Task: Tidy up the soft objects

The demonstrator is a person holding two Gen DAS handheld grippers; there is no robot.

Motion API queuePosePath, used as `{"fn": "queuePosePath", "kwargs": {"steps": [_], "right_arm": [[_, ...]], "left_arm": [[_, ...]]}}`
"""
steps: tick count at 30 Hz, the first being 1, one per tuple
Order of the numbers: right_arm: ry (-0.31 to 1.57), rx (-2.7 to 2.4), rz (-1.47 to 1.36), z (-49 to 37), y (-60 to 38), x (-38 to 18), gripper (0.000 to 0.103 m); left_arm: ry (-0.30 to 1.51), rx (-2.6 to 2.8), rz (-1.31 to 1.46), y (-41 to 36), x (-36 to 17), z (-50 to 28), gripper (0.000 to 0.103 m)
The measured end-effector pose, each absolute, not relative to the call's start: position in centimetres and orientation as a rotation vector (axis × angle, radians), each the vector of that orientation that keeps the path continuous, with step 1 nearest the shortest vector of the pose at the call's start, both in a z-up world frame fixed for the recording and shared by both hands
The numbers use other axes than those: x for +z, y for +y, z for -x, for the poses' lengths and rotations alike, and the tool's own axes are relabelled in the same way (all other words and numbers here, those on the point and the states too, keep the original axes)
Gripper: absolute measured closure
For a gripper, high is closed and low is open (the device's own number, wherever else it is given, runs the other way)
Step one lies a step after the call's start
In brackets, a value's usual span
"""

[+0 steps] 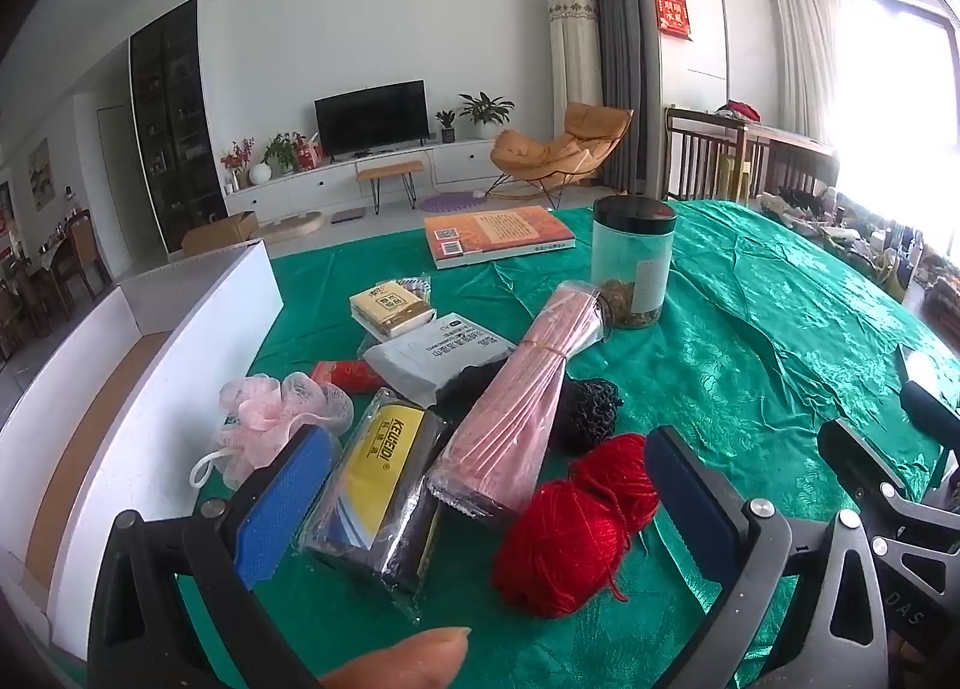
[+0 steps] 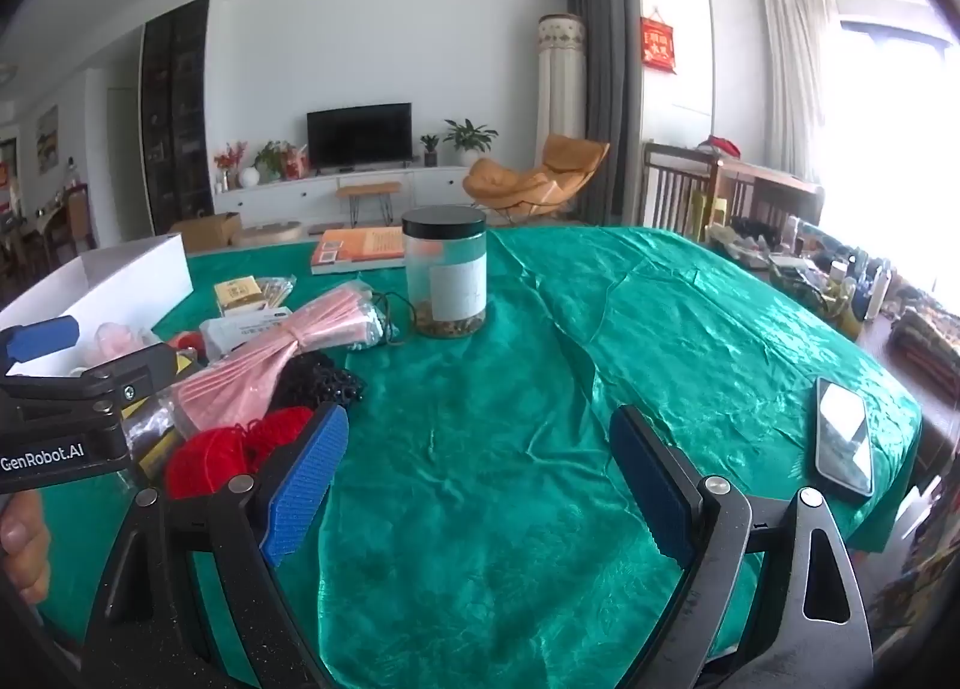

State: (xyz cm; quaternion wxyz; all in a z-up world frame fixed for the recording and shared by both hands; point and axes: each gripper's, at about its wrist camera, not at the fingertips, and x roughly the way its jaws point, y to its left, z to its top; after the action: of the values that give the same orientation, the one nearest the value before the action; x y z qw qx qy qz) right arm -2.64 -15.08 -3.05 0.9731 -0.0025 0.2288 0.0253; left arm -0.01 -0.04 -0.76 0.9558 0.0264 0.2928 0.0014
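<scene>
The red yarn (image 1: 570,521), two balls lying on the green cloth (image 1: 750,377), sits just ahead of the left gripper (image 1: 486,509), whose blue pads (image 1: 282,503) stand wide apart with nothing pressed between them. Also between its fingers lies a clear-wrapped pack with a yellow label (image 1: 378,485). Beyond its left finger rests a pink mesh bath puff (image 1: 270,419), close to the white box (image 1: 180,389) standing open on that side. A long pink bundle in clear wrap (image 1: 522,383) stretches away from the gripper, lying over a black mesh puff (image 1: 585,410) and a grey pouch (image 1: 438,353). Farther out stand a dark-lidded jar (image 1: 633,263) and an orange book (image 1: 498,230).

The right gripper (image 2: 480,479) hovers wide open over bare cloth; the yarn is just outside its left finger, and a phone (image 2: 843,437) lies beyond its right finger.
</scene>
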Motion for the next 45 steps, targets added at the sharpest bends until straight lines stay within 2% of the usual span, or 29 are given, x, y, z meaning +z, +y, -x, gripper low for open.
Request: {"fn": "queuePosePath", "kwargs": {"steps": [45], "right_arm": [[0.465,0.058,0.005,2.7,-14.96,-3.14,0.012]], "left_arm": [[0.612,0.018,-0.065,-0.07,-1.19,0.07,0.0]]}}
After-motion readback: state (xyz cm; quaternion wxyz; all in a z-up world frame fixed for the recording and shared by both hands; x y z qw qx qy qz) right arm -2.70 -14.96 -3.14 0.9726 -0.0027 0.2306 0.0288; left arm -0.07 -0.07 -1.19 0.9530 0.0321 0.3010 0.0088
